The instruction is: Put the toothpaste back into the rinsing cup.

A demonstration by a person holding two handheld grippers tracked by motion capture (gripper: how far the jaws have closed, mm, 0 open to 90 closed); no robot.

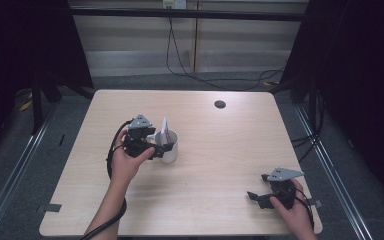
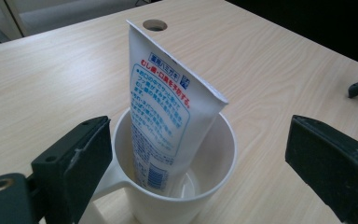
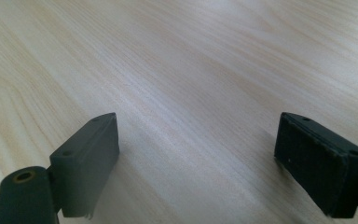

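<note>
Left gripper [image 2: 191, 168] sits right at the white cup [image 2: 177, 186], fingers spread wide either side of it, gripping nothing; the toothpaste tube [image 2: 168, 116] stands tilted inside. Looks like it's either lining up a grab or letting go. Right gripper [image 3: 196, 163], well right of the cup, fingers wide apart over bare table [image 3: 191, 60].

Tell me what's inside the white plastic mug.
A white toothpaste tube stands tilted in the white plastic mug, crimped end up. Its cap end is hidden behind the mug's near wall.

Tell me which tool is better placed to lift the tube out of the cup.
Left. The left tool is open at the cup, beside the tube. The right tool sits open near the table's front right corner.
</note>
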